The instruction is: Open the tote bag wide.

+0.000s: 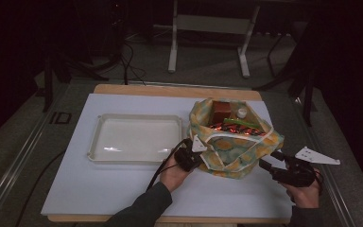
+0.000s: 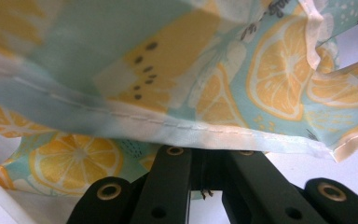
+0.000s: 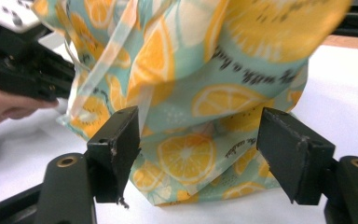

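A cloth bag (image 1: 236, 150) printed with lemon slices stands open on the white mat (image 1: 123, 189). Inside it are a brown box (image 1: 221, 111), a white-capped item (image 1: 242, 112), something green (image 1: 241, 124) and red wrappers (image 1: 230, 128). My left gripper (image 1: 199, 153) is at the bag's near left corner. In the left gripper view its jaws (image 2: 207, 151) are shut on the bag's white hem (image 2: 191, 131). My right gripper (image 1: 270, 160) sits off the bag's right side. Its jaws (image 3: 200, 140) stand wide open, and the bag's lower folds (image 3: 186, 154) hang loose between them.
An empty white tray (image 1: 137, 139) lies on the mat to the left of the bag. The left gripper's cable (image 1: 163, 168) trails toward the near edge. A white stand's legs (image 1: 172, 52) rise from the floor beyond the table. The other hand and gripper (image 3: 23, 70) show at the left in the right gripper view.
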`<control>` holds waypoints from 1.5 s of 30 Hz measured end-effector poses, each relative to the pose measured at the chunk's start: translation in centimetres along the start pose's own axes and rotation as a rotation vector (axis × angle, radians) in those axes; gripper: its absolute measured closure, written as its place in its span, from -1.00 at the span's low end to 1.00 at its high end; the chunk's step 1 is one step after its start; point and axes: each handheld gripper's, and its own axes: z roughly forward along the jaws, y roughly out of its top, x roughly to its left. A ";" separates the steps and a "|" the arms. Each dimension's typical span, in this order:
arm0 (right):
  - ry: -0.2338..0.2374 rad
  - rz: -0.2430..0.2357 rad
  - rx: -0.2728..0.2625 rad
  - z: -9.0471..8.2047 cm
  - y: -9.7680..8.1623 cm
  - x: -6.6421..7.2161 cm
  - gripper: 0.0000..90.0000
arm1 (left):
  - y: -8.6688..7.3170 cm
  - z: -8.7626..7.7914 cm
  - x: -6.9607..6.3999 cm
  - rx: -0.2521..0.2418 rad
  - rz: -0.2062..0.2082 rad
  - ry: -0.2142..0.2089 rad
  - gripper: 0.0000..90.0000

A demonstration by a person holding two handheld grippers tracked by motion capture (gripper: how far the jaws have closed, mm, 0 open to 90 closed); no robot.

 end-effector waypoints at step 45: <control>-0.079 -0.006 0.071 1.9 -1.6 -0.8 1.00 | -1.0 -0.4 -0.2 0.008 -0.028 -0.059 0.81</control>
